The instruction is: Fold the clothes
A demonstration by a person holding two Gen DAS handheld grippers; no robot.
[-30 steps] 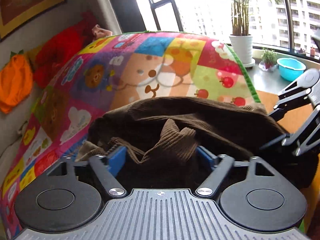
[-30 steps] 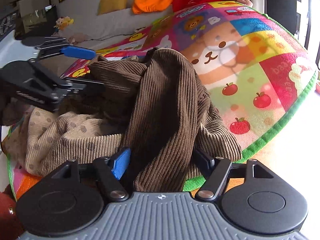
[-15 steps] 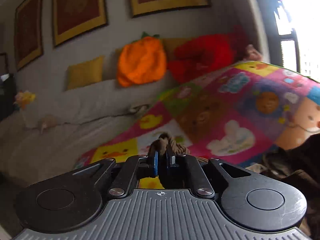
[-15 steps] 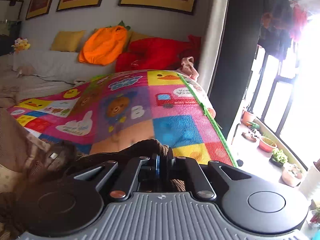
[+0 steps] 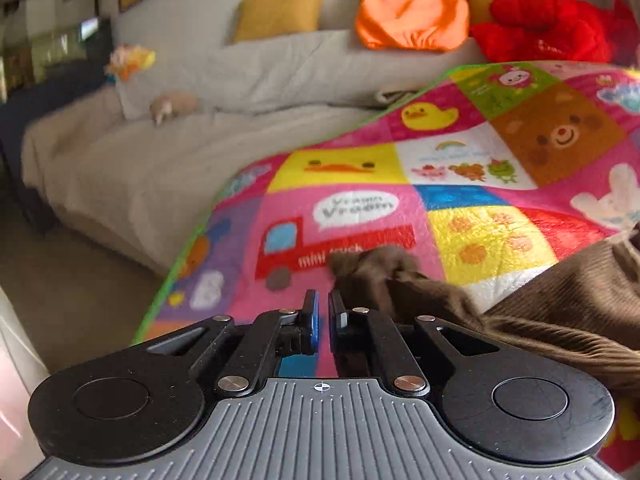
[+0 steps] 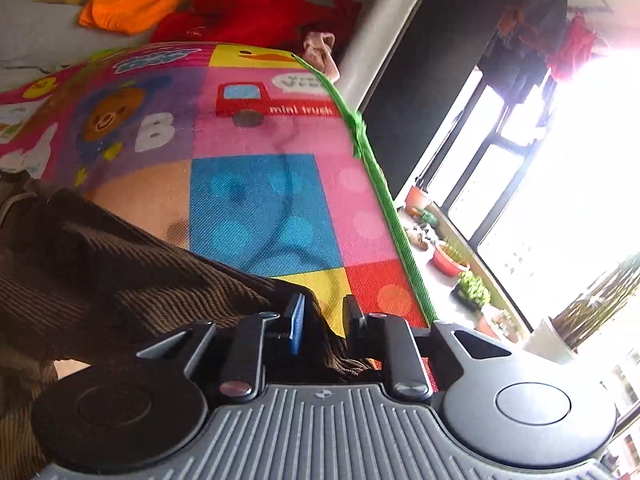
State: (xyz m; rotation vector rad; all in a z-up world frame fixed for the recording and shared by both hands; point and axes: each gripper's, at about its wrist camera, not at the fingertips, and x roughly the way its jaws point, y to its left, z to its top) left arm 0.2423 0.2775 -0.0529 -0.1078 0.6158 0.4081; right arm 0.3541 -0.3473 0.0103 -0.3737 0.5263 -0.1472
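A brown corduroy garment (image 5: 560,300) lies spread on the colourful patchwork play mat (image 5: 472,168). In the left wrist view its corner (image 5: 372,264) rests on the mat just right of my left gripper (image 5: 322,308), whose jaws are nearly closed with a thin empty gap; the cloth lies beside them, not between. In the right wrist view the garment (image 6: 120,276) stretches left, and my right gripper (image 6: 324,312) has its jaws parted, with the garment's edge lying between and under them.
A grey sofa bed (image 5: 168,148) with a yellow cushion (image 5: 280,12), an orange pumpkin cushion (image 5: 412,4) and a red plush (image 5: 548,28) lies behind the mat. The mat's green edge (image 6: 384,196) borders a windowsill with potted plants (image 6: 452,256).
Both grippers have lowered to the mat and let go of the garment. The left jaws opened only a sliver; the right jaws opened wider. The garment now lies stretched flat.
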